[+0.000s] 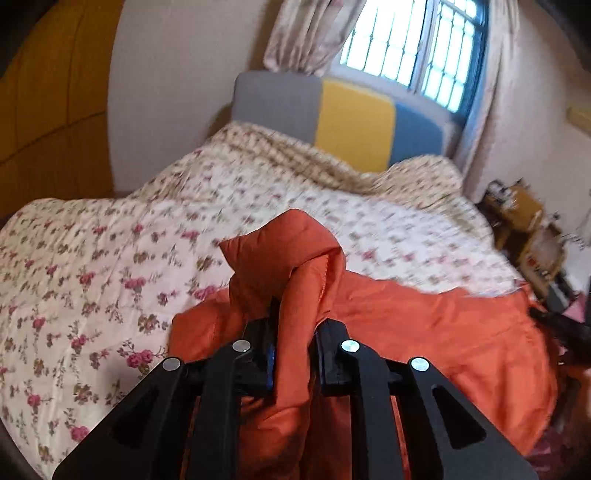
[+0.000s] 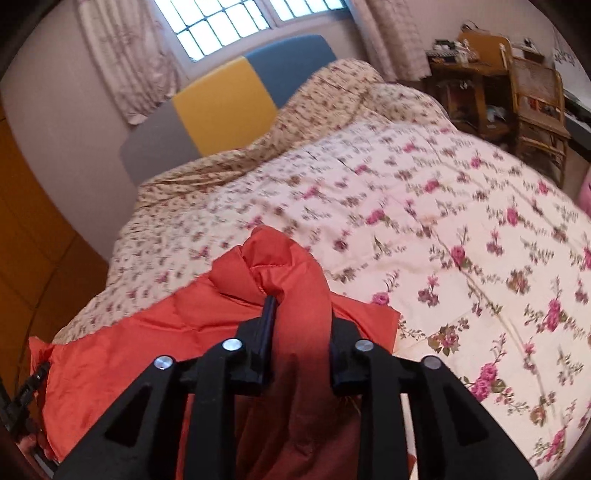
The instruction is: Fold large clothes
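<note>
Jacket [image 1: 443,332] lies on quilt [image 1: 92,277] at my near edge of bed, a bunch in each of my tongs. Headboard [image 2: 221,110] beyond, window [image 2: 221,22] behind it. Chair [image 2: 535,96] right of bed.

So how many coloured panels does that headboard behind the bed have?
3: a grey panel on the left, a yellow panel in the middle, and a blue panel on the right, partly hidden behind the bunched floral quilt.

Each wrist camera sat just behind its own fingers, tilted downward across the bed [image 1: 92,258] toward the headboard [image 1: 351,125] and window [image 1: 406,48]. Both views were close above the orange garment [image 2: 129,343] and shared garment, bedspread, headboard and window.
</note>
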